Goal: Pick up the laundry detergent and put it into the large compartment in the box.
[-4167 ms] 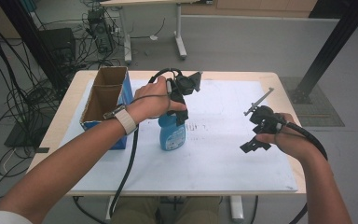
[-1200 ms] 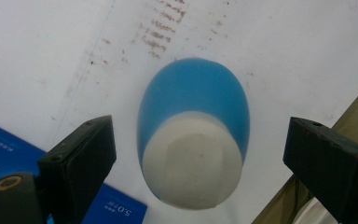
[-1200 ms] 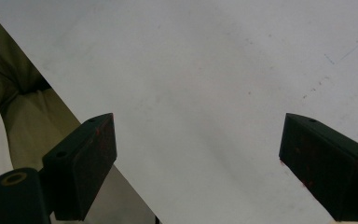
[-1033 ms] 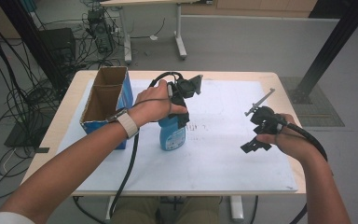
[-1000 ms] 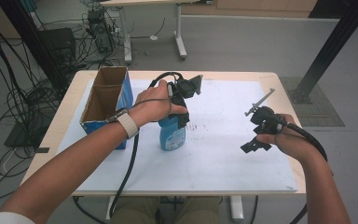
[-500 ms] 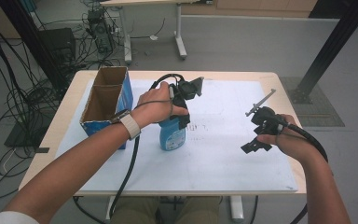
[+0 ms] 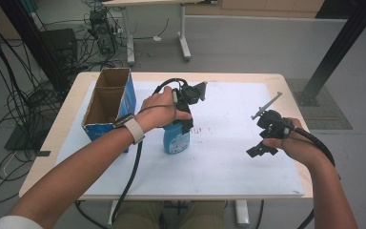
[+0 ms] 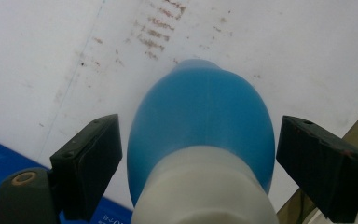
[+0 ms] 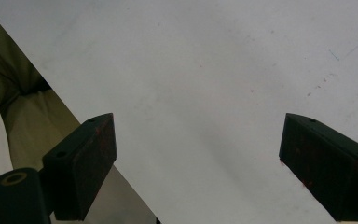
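White sheet covers table [image 7: 228, 181]. Blue bottle [image 7: 176, 138] upright, long axis vertical, white top [image 8: 205, 191]. Left gripper [image 7: 187, 98] jaws astride it, just been closing, not touching; right gripper [image 7: 262, 143] jaws apart, empty.

Blue bottle [image 7: 176, 139] with white neck, upright on the white mat.

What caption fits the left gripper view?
Left gripper closing in from above, blue bottle between its jaws, not yet gripped.
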`<state>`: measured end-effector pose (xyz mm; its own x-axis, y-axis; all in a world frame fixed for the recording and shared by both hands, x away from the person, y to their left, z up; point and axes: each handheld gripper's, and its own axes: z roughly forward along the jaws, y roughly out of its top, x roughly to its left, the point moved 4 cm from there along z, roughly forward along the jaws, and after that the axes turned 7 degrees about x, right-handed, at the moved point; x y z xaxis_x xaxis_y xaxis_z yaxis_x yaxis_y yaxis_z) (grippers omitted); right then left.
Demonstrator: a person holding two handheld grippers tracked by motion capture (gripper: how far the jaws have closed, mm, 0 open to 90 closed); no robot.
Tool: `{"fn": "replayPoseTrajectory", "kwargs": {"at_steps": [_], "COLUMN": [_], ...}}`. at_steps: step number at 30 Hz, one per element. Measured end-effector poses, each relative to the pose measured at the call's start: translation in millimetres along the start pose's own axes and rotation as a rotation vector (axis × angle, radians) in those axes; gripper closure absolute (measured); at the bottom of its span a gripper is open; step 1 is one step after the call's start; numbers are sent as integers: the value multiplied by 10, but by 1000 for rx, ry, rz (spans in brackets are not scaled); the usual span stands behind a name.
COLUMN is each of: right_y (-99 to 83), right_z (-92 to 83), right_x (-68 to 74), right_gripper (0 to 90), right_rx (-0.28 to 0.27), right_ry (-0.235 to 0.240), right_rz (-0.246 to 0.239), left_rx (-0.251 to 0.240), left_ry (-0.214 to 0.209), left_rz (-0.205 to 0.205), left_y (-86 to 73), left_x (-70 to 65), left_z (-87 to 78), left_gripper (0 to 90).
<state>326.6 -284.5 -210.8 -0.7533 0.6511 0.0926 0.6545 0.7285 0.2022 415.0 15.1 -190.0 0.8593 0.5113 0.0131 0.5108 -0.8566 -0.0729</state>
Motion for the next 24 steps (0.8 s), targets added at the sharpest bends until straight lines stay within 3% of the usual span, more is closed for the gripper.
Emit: {"fn": "replayPoseTrajectory", "kwargs": {"at_steps": [24], "right_y": [26], "right_z": [-17], "right_x": [38], "right_gripper": [110], "right_rx": [-3], "right_ry": [-1], "right_rz": [-14], "left_rx": [0], "left_ry": [20], "left_rz": [8], "left_y": [22], "left_x": [-22], "left_z": [78], "left_gripper": [246]}}
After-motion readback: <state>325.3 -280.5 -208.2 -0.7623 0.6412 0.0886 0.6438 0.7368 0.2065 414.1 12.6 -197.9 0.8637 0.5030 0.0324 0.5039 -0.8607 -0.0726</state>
